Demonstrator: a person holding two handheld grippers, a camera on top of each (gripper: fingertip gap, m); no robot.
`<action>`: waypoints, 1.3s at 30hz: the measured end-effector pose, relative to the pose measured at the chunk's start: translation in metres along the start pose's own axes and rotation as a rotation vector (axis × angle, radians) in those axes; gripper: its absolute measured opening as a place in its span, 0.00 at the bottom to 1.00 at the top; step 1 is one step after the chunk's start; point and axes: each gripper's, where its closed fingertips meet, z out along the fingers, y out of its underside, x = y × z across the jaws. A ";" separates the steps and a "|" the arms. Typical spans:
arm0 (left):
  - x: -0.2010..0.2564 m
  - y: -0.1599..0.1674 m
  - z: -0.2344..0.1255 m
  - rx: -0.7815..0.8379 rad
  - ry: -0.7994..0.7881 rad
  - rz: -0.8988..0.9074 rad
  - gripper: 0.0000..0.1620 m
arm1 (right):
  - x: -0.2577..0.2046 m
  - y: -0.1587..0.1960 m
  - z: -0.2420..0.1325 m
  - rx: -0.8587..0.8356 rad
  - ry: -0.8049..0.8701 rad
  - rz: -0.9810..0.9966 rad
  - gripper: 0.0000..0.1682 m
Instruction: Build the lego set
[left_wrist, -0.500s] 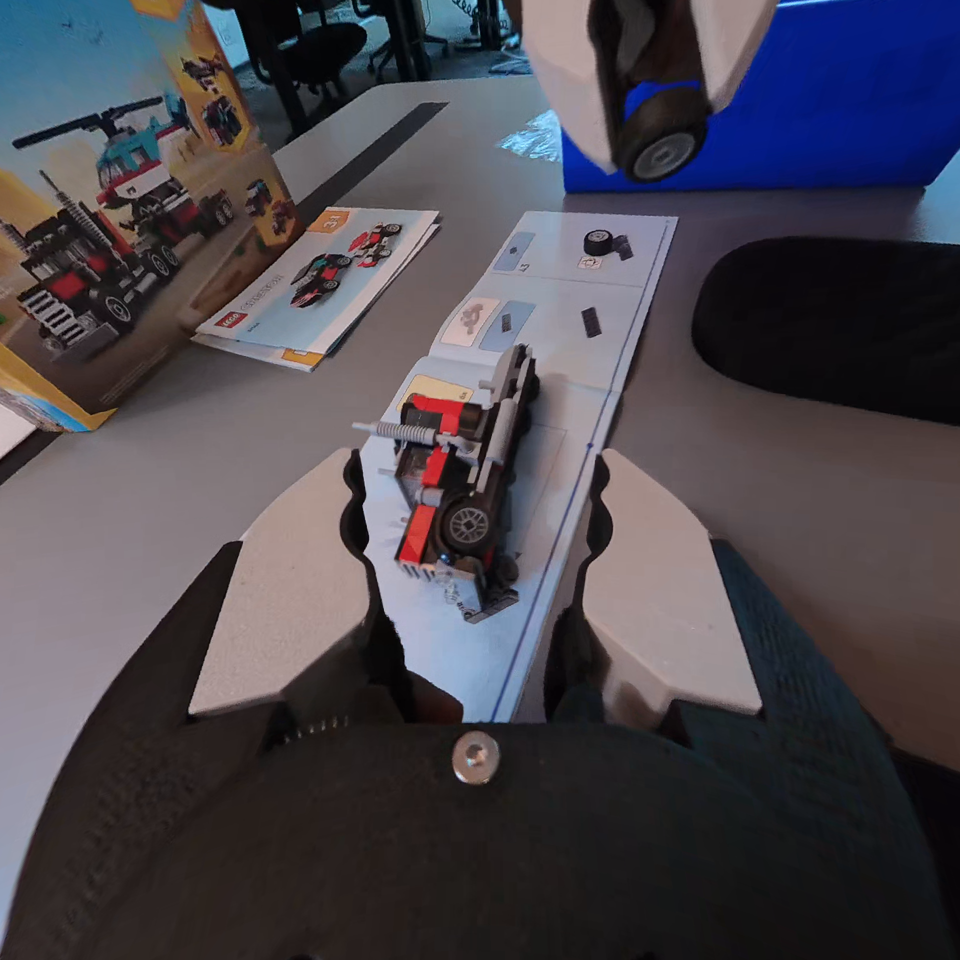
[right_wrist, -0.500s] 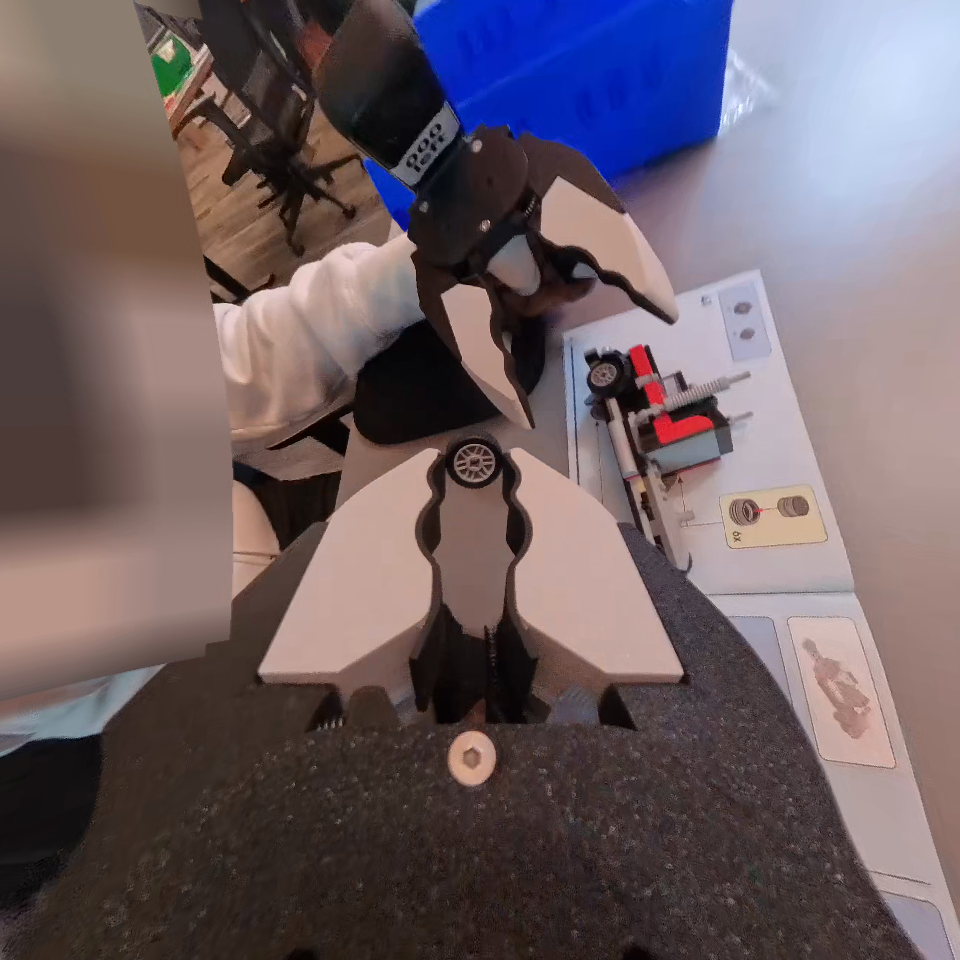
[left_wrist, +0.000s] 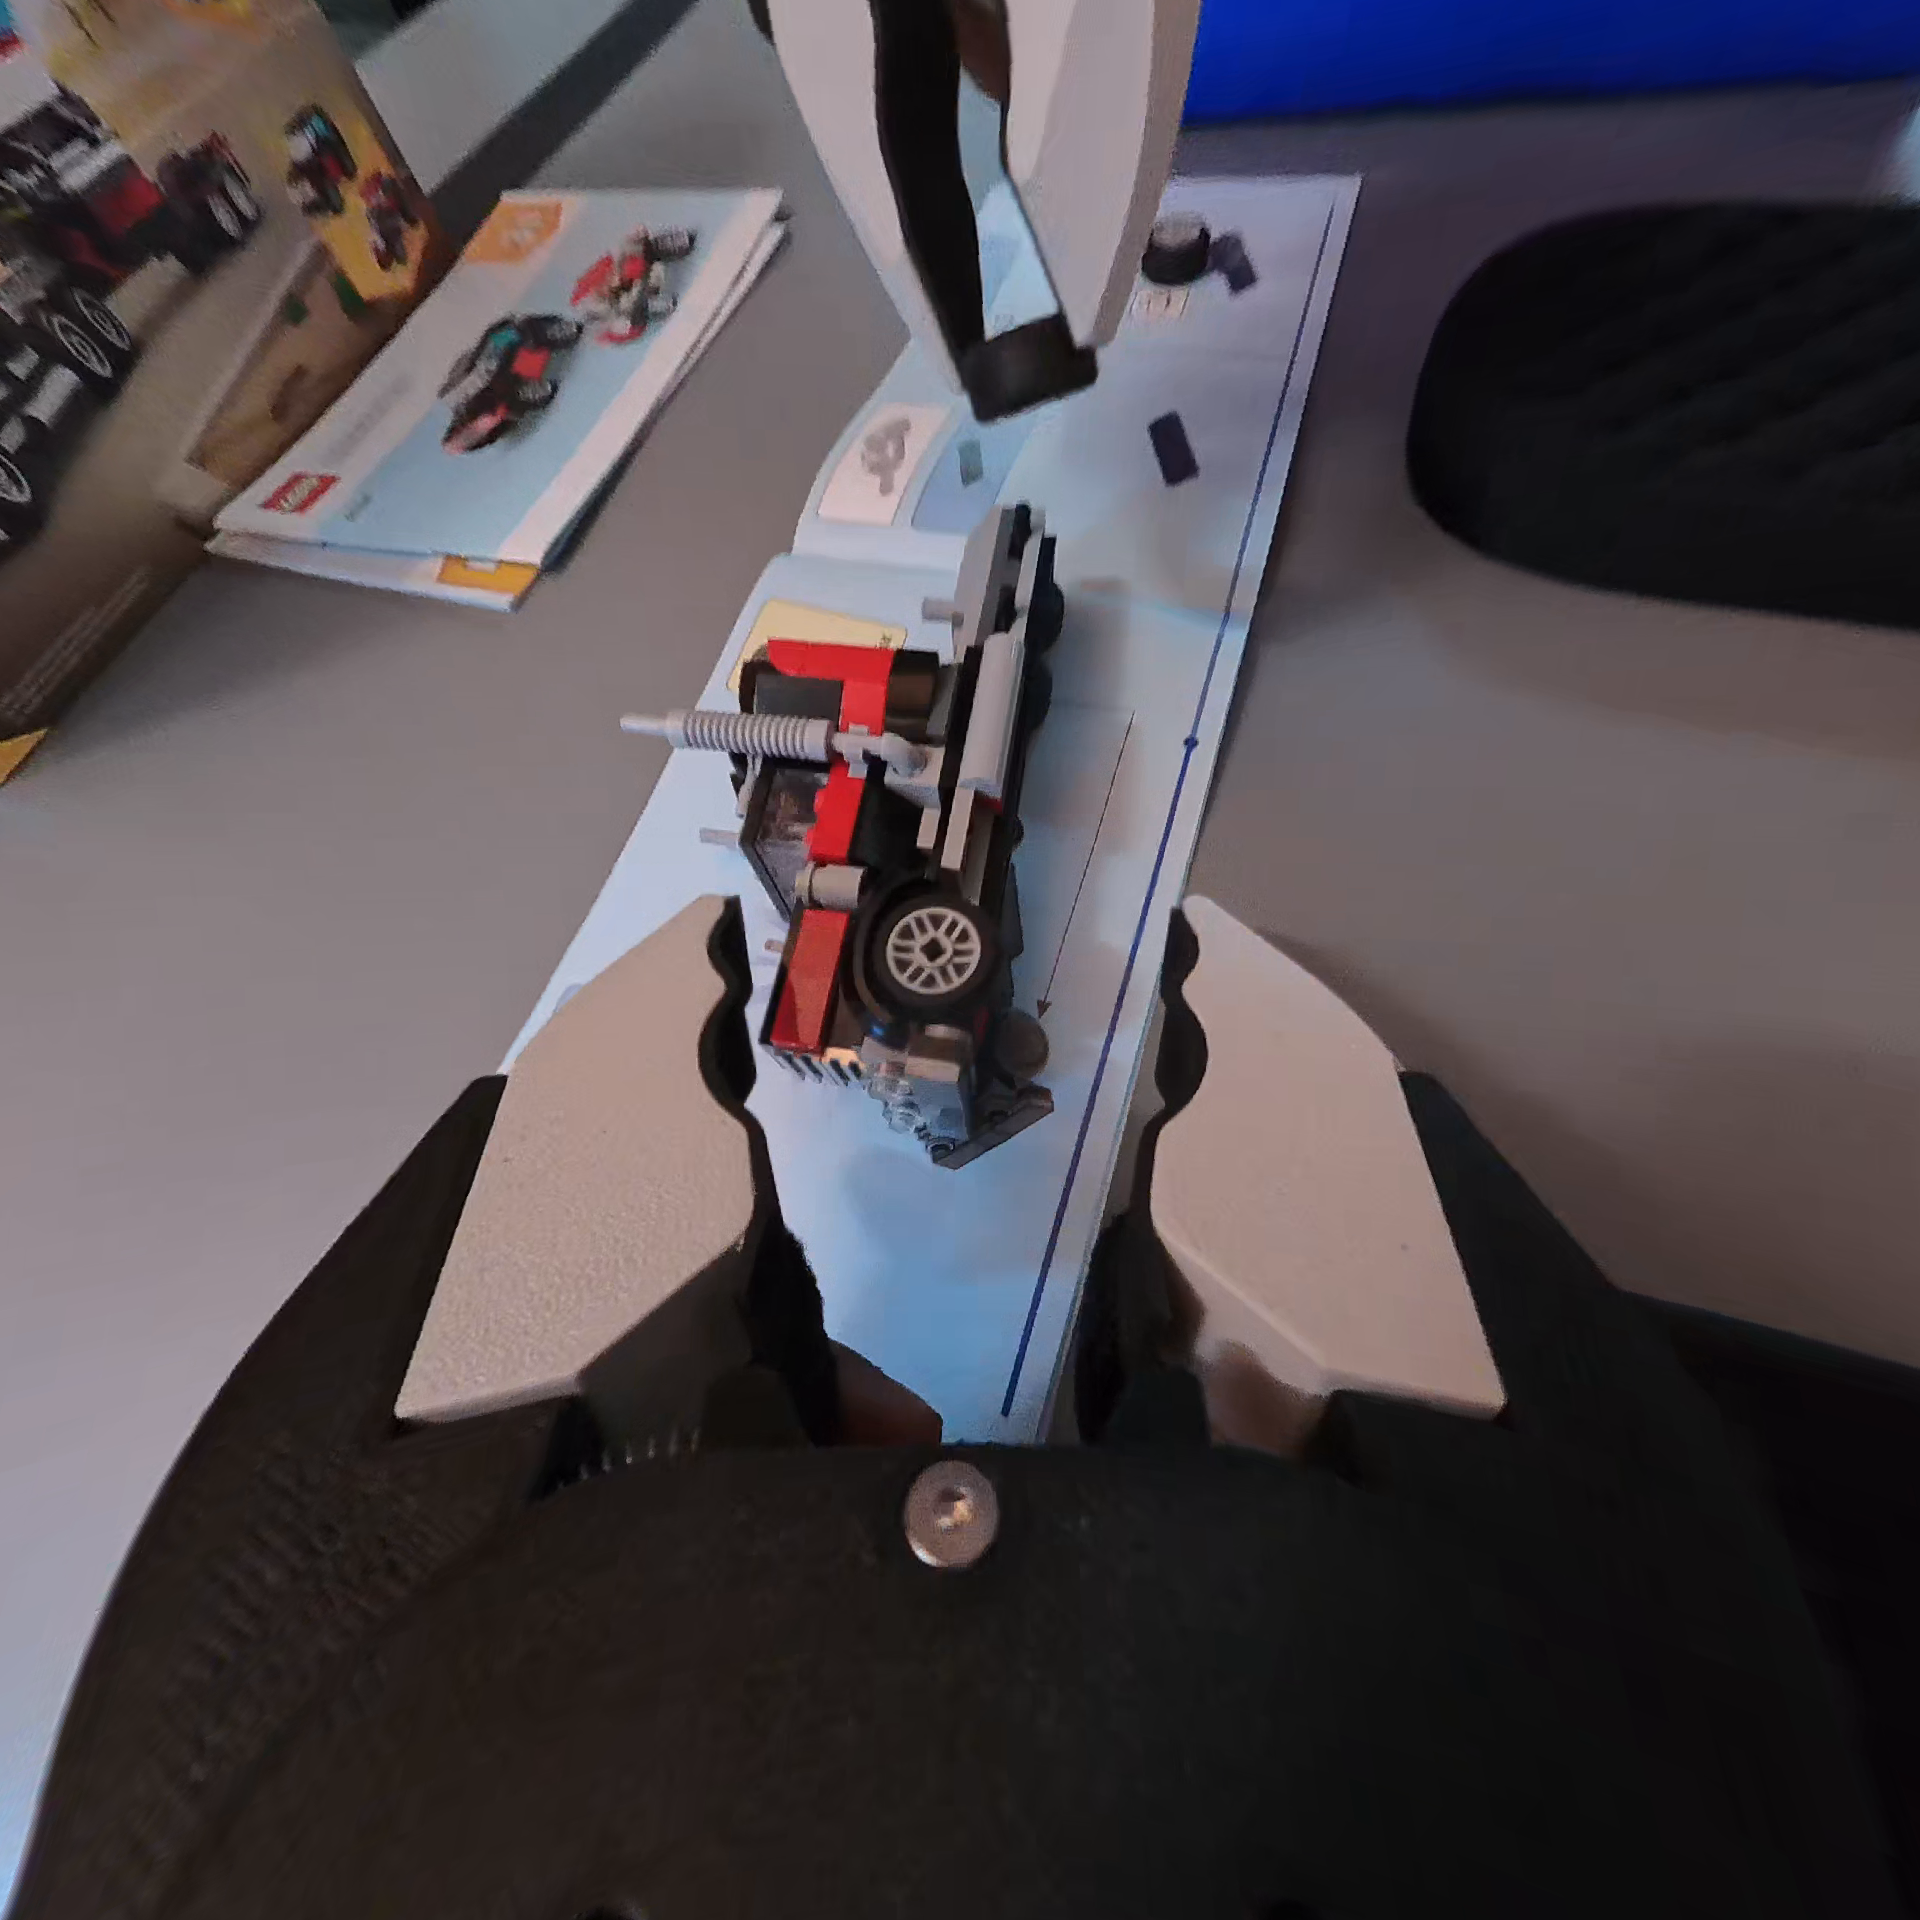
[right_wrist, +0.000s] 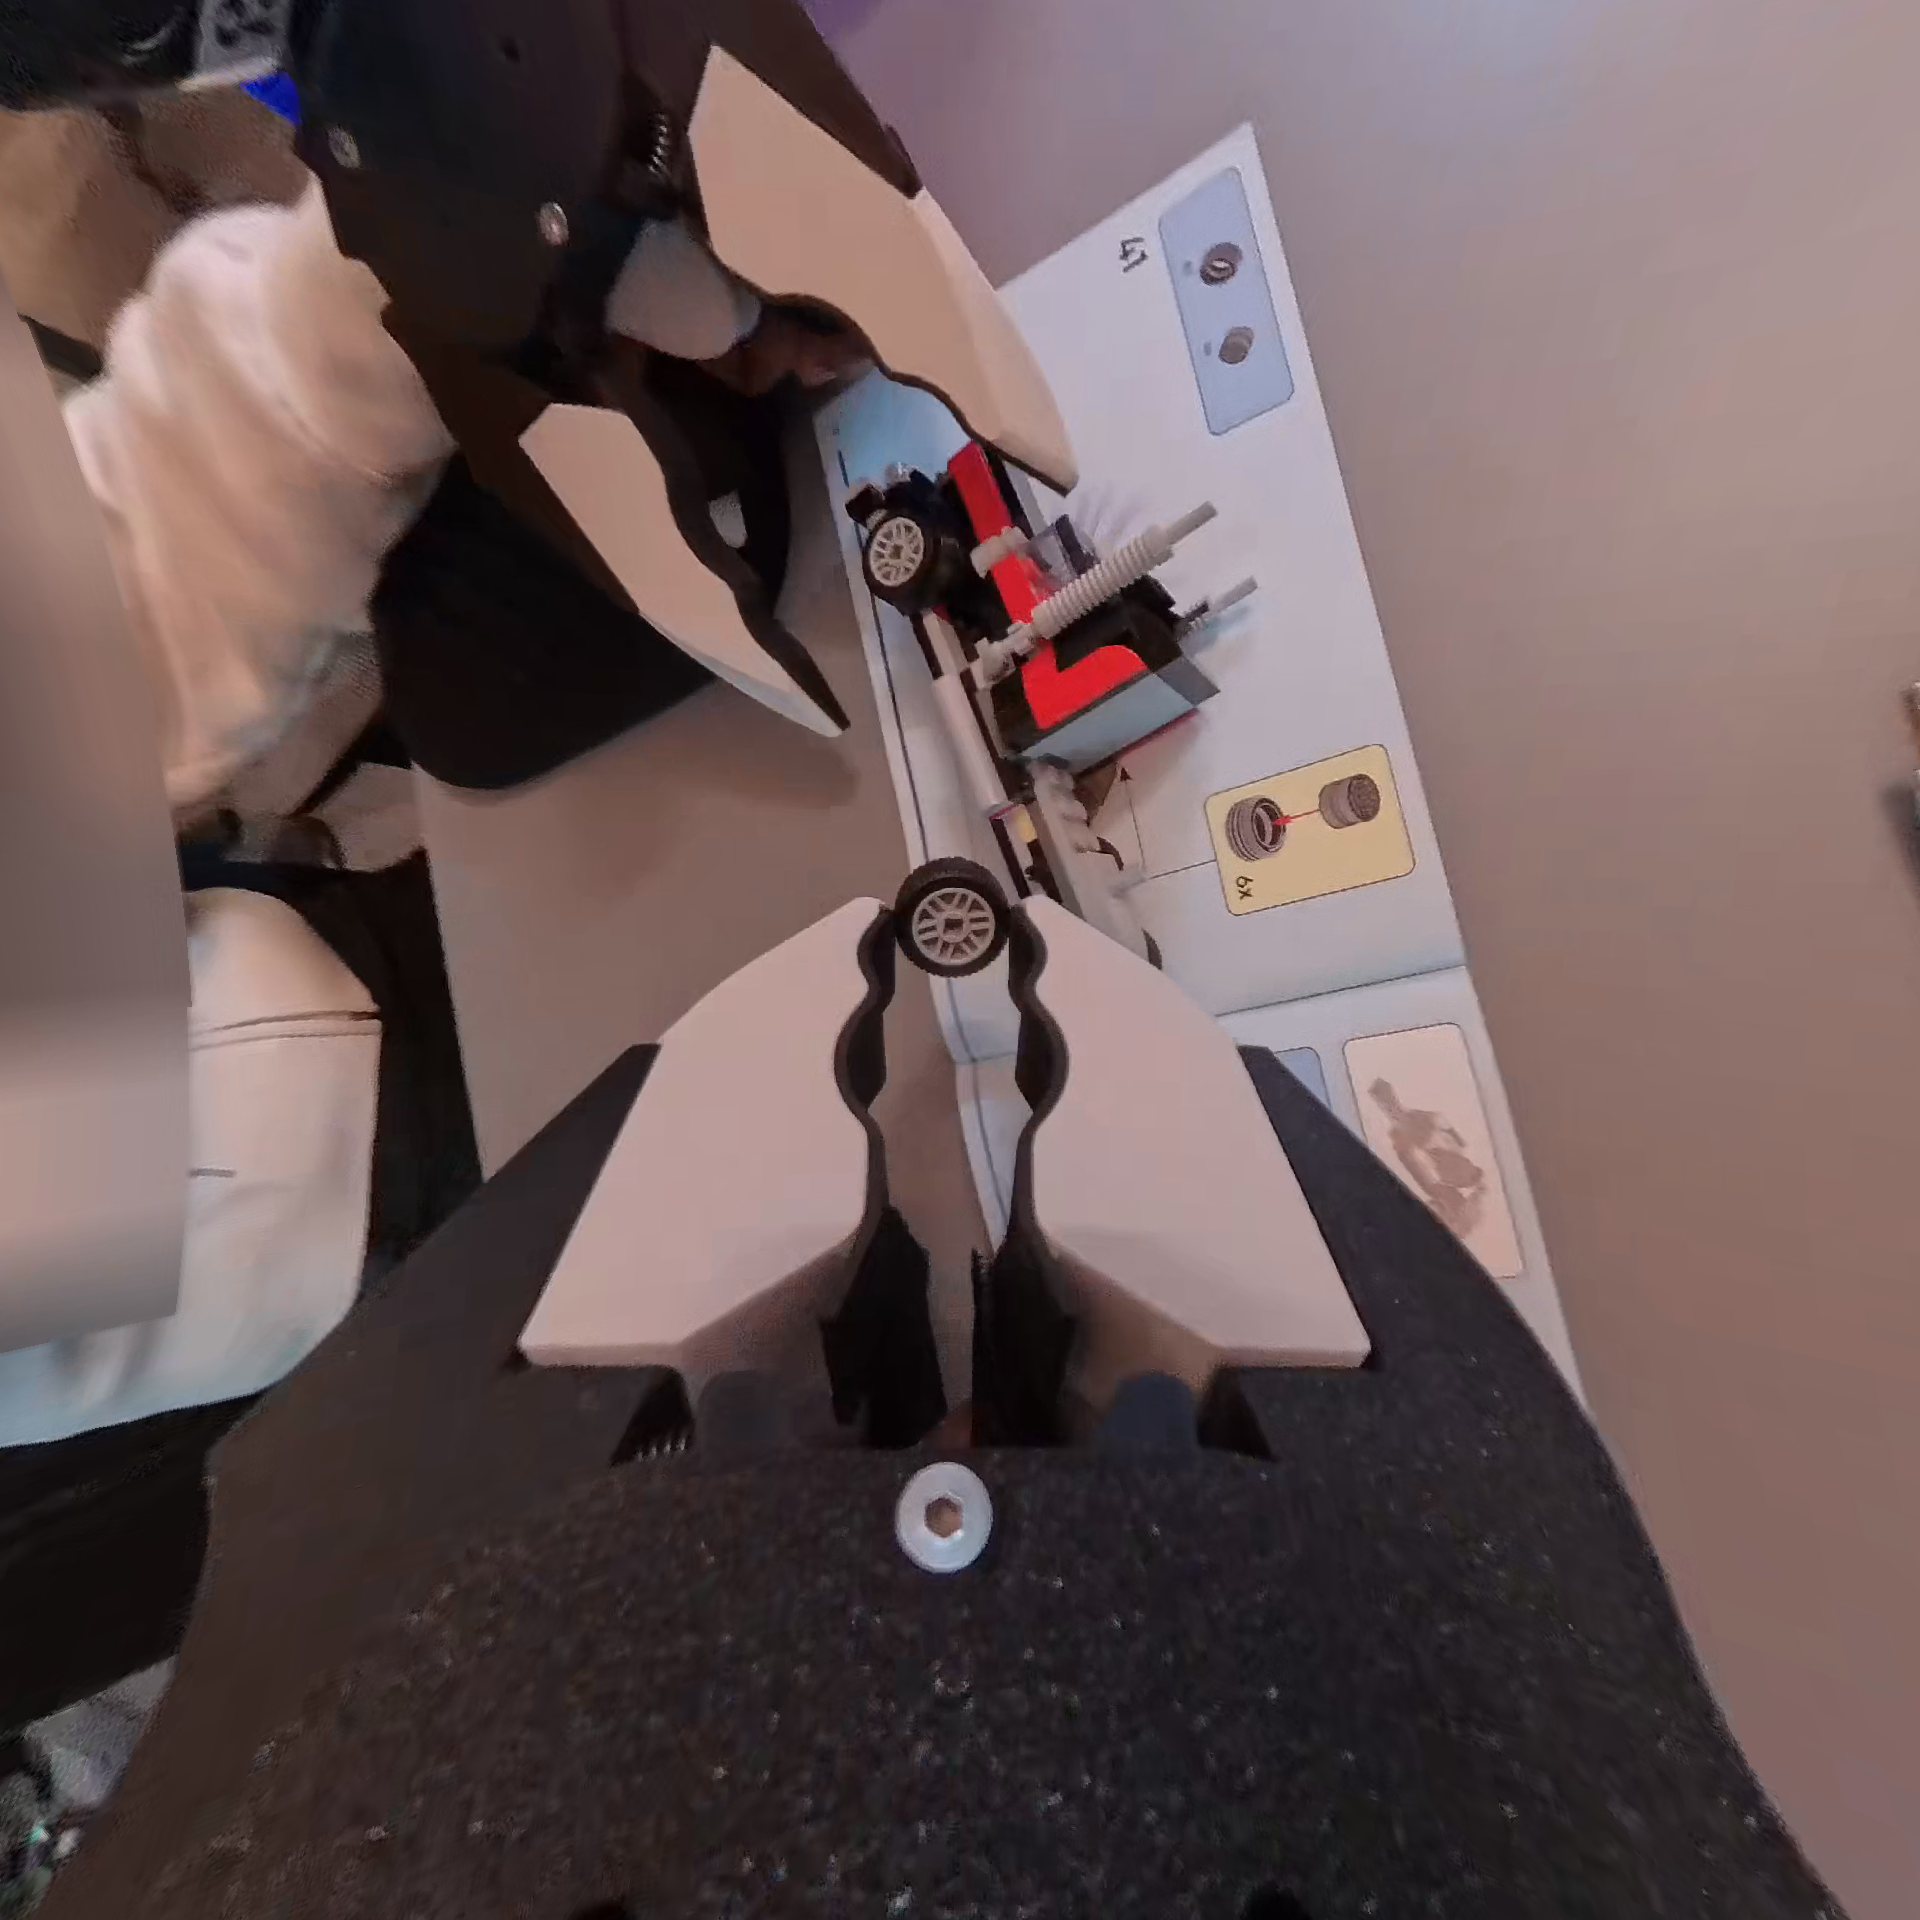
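Observation:
A red, black and grey Lego truck (left_wrist: 904, 831) lies on its side on an open instruction sheet (left_wrist: 1132, 935), one wheel facing up. It also shows in the right wrist view (right_wrist: 1049, 623). My left gripper (left_wrist: 951, 914) is open and empty, its fingertips either side of the truck's front end, just above the sheet. My right gripper (right_wrist: 951, 904) is shut on a small black wheel with a grey hub (right_wrist: 948, 928), held above the truck's rear end. In the left wrist view the right gripper (left_wrist: 1023, 353) hangs over the truck's far end with the wheel (left_wrist: 1029, 374) in it.
A closed instruction booklet (left_wrist: 499, 384) and the set's box (left_wrist: 135, 312) lie at the left. A blue bin (left_wrist: 1558, 52) stands at the back. A black pad (left_wrist: 1704, 416) lies at the right. Small dark pieces (left_wrist: 1172, 449) sit on the sheet. A person's white sleeve (right_wrist: 260, 436) is behind the left gripper. My right fingertips sit around 9 cm from my left ones.
My right gripper has come down and closer to the truck's rear with the wheel. My left gripper has moved forward so its fingertips flank the truck's front.

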 end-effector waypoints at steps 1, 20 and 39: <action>-0.001 0.003 0.001 -0.021 -0.011 0.003 0.47 | 0.001 0.001 0.002 -0.023 0.023 -0.017 0.13; -0.010 0.001 -0.008 0.018 -0.023 -0.081 0.35 | 0.012 -0.001 0.019 -0.180 0.119 -0.046 0.12; -0.011 0.023 0.004 -0.156 -0.010 -0.125 0.28 | 0.018 0.008 0.025 -0.208 0.144 -0.052 0.12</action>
